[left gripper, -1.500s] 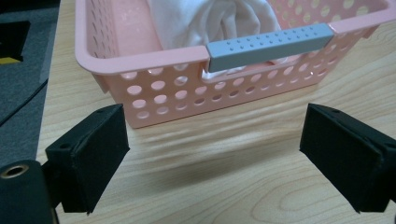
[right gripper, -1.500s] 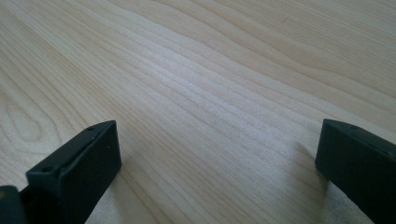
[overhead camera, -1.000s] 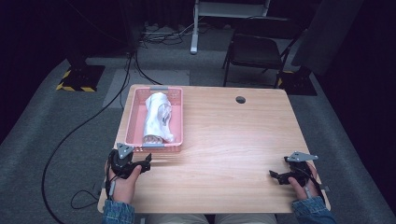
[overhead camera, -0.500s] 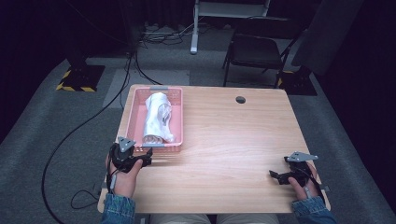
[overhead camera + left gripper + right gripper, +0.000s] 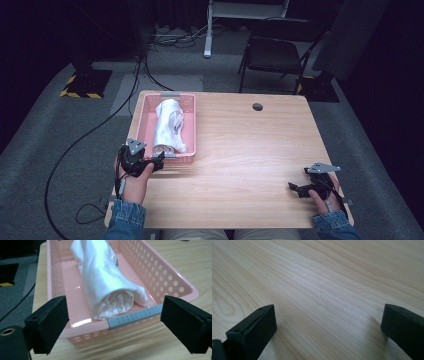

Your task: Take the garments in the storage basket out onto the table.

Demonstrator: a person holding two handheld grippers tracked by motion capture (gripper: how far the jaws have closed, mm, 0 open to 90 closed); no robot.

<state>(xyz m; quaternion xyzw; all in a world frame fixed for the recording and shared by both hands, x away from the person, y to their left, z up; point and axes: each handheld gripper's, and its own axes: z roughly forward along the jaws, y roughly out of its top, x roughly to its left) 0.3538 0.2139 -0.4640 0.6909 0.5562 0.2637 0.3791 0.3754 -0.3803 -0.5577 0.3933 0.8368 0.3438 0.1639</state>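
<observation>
Left tool point(image 5: 112, 322), jaws wide, faces the pink perforated plastic basket point(image 5: 175, 285) at frame centre; closing low could shove it, missing the rolled white cloth point(image 5: 107, 287).

Grey carpet point(image 5: 45, 125), 1 dark chair point(image 5: 272, 52), perhaps folding.

basket point(image 5: 175, 287): far end cut off by the top edge of the left gripper view
white cloth point(image 5: 105, 282): top end cut off there; a dark striped patch beside it is too hidden to identify
right tongs point(image 5: 328, 332): both jaws cut off at the bottom edge
chair point(image 5: 280, 50): partly lost in darkness
</observation>
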